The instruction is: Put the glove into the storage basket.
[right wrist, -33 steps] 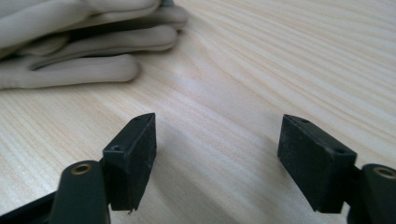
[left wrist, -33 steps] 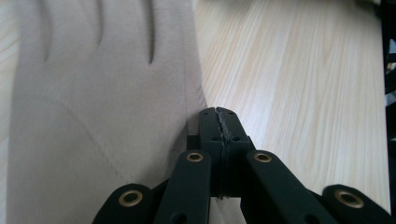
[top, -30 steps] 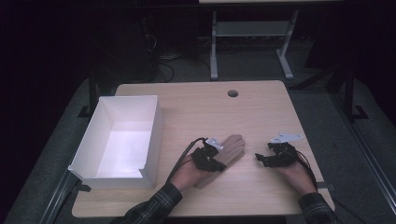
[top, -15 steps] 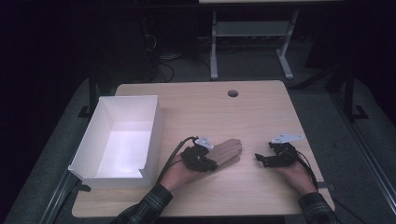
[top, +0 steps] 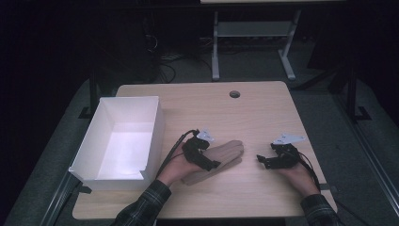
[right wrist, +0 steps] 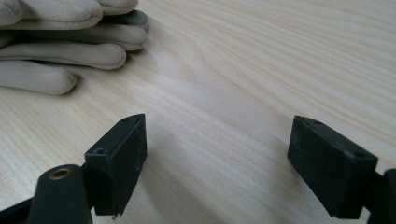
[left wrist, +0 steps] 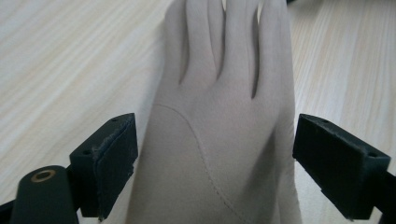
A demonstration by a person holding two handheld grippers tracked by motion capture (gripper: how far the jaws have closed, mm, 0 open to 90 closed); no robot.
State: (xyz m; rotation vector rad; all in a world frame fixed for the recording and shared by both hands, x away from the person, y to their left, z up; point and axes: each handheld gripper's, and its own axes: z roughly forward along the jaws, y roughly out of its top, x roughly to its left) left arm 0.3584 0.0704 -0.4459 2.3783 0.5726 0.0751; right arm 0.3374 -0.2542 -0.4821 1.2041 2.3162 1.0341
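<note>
At the table's (top: 263,108) left stands a white box (top: 123,137). Beside it, the left gripper (left wrist: 215,154), jaws just spread and released, straddles the tan glove (top: 221,157) lying flat mid-table. The right gripper (right wrist: 215,163) waits released, empty. Closing now might bunch the fabric. The glove's cuff is hidden under the hand.

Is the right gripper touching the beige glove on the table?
Apart. The right gripper view shows the right gripper with bare table between its open jaws and the glove.
</note>
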